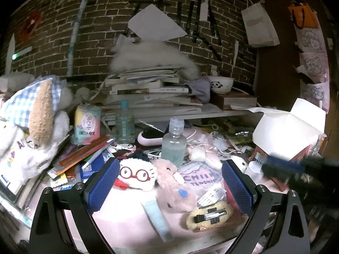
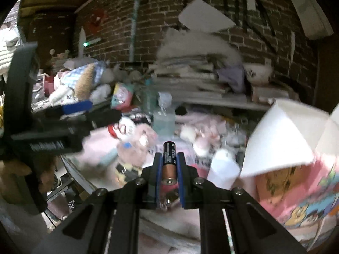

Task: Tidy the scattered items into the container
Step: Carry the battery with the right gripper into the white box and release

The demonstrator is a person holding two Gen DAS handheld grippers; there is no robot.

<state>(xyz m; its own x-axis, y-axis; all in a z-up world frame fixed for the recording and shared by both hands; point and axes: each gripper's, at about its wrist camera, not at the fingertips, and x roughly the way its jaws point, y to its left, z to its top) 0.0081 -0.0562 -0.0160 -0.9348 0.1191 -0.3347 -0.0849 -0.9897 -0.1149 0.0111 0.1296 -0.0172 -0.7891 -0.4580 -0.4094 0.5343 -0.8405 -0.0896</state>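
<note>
Left tongs (image 1: 169, 182) stand open above a cluttered pink worktop (image 1: 118, 216), a bespectacled white plush (image 1: 135, 174) at eleven o'clock between the pads. Right tongs (image 2: 169, 160), angled slightly downward, clamp an upright copper-and-black battery (image 2: 169, 160); the white-flapped pink box (image 2: 296, 169) sits at three o'clock.

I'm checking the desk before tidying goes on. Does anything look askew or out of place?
A white sheet hangs tilted on the brick wall, and the book stack below it lies crooked, edges out of line.
</note>
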